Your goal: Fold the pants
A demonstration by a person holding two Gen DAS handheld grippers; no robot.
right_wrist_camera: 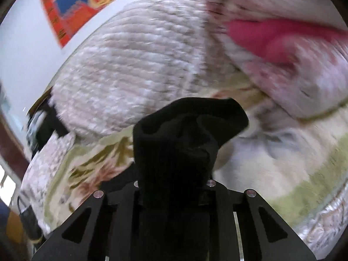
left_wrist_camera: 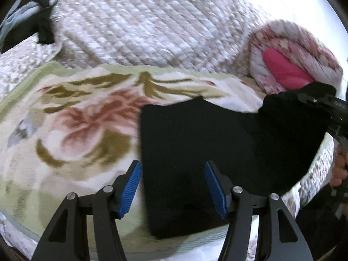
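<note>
Black pants [left_wrist_camera: 217,134] lie on a floral blanket [left_wrist_camera: 76,126]. My left gripper [left_wrist_camera: 173,188] hangs open just above their near left part. Its blue pads [left_wrist_camera: 130,187] stand wide apart, the left one over the pants' left edge, and nothing is pinched. At the right edge of the left wrist view my right gripper [left_wrist_camera: 319,102] holds the pants' far right corner lifted off the blanket. In the right wrist view that gripper [right_wrist_camera: 174,174] is shut on bunched black pants fabric [right_wrist_camera: 187,134], which hides its fingertips.
A quilted pale bedcover [left_wrist_camera: 152,26] mounds behind the blanket. A rolled pink floral quilt [left_wrist_camera: 289,61] lies at the far right, close to the lifted corner. Dark items [left_wrist_camera: 41,28] sit at the far left. A hand [left_wrist_camera: 339,169] grips the right tool. A red poster [right_wrist_camera: 82,2] hangs on the wall.
</note>
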